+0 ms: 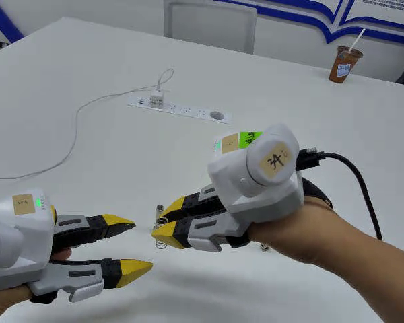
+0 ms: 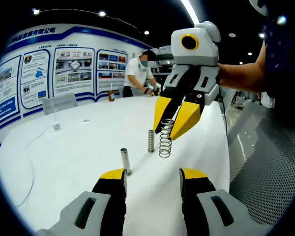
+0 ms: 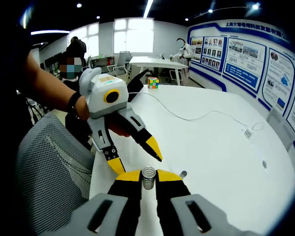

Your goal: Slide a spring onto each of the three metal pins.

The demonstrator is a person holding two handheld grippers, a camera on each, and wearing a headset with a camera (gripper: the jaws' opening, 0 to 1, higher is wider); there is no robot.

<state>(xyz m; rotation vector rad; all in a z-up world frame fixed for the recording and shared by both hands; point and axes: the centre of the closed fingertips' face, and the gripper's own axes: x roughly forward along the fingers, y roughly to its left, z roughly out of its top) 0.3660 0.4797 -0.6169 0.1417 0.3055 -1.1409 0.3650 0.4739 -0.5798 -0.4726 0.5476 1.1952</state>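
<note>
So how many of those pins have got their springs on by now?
One, it seems: the far pin already looks wrapped in coils. In hand: the right tool is shut on a second spring, not yet over any pin. Left to do: at least the bare pin by the open left tool.

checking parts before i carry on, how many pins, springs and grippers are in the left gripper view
upright silver metal pins: 2, a bare near pin and a far pin that looks coiled, maybe already sleeved
loose silver coil spring: 1, in the shut right gripper
yellow-tipped grippers: 2, with the open left gripper
total: 5
</note>
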